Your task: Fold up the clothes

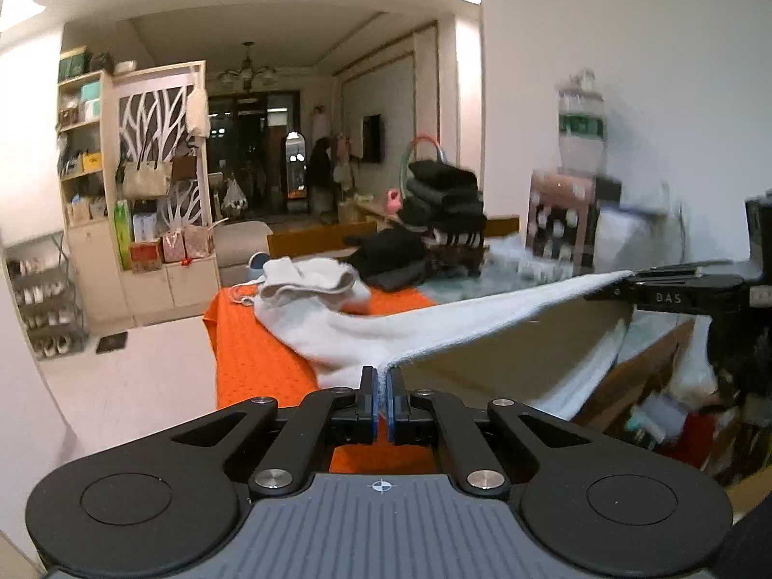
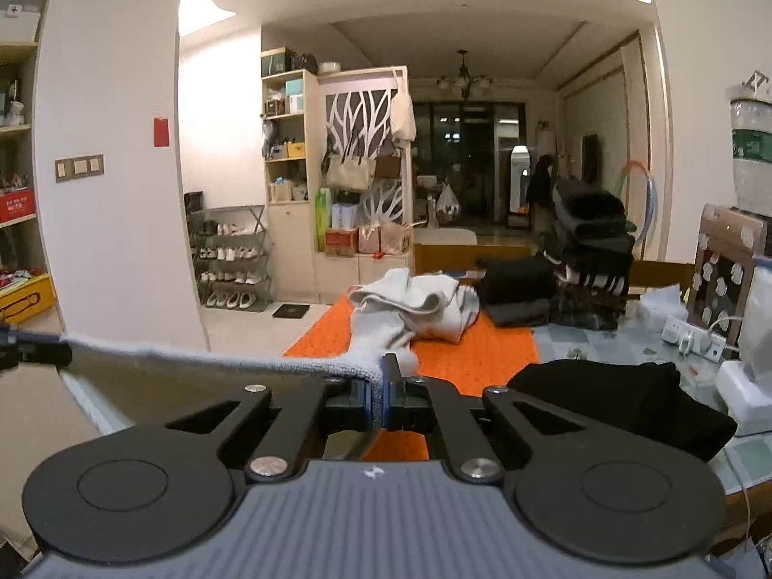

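Note:
A light grey garment point(image 1: 366, 328) is stretched above an orange cloth point(image 1: 251, 357) on the table. My left gripper point(image 1: 381, 376) is shut on one corner of its hem. The hem runs taut to the right, where my right gripper point(image 1: 627, 282) pinches the other corner. In the right wrist view my right gripper point(image 2: 384, 369) is shut on the grey garment point(image 2: 217, 362), whose edge stretches left to the left gripper point(image 2: 48, 352). The far end of the garment point(image 2: 415, 304) lies bunched on the orange cloth point(image 2: 463, 352).
A pile of folded dark clothes point(image 1: 444, 207) stands at the back of the table, with more dark folded pieces point(image 2: 516, 289) beside it. A black garment point(image 2: 622, 395) lies near right. A power strip point(image 2: 690, 333) and boxes crowd the right side. Shelves and shoe rack point(image 2: 231, 265) stand left.

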Available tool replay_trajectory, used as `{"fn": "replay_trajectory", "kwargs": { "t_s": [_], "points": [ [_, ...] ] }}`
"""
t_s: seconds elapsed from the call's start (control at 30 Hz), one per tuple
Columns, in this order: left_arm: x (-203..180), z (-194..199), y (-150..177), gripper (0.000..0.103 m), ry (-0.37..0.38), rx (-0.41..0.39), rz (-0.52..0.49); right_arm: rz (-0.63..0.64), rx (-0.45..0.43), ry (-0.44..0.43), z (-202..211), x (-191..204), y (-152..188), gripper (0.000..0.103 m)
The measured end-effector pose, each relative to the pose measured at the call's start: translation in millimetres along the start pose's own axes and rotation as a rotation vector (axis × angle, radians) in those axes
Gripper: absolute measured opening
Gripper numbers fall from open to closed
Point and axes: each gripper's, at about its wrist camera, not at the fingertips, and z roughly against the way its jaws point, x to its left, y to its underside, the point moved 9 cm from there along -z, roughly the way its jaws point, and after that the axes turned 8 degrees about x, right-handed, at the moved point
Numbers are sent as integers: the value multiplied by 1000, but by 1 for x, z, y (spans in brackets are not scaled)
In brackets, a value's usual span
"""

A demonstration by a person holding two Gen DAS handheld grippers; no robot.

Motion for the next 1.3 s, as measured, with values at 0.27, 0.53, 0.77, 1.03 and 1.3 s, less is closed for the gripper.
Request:
{"fn": "replay_trajectory", "kwargs": {
  "t_s": [0.27, 0.53, 0.77, 1.03, 1.3],
  "points": [
    [1, 26, -27, 2, 11, -74, -7, -38, -1, 17, 11, -9, 3, 5],
    [15, -20, 33, 4, 32, 109, 49, -50, 117, -7, -3, 3, 48, 5],
    [11, -36, 40, 35, 102, 113, 30, -26, -3, -138, 28, 48, 0, 5],
    [-33, -51, 59, 70, 292, 99, 7, -35, 1, -134, 24, 56, -5, 4],
    [-50, -74, 63, 70, 309, 84, -3, -13, 18, -150, 18, 66, -6, 4]
  ]
}}
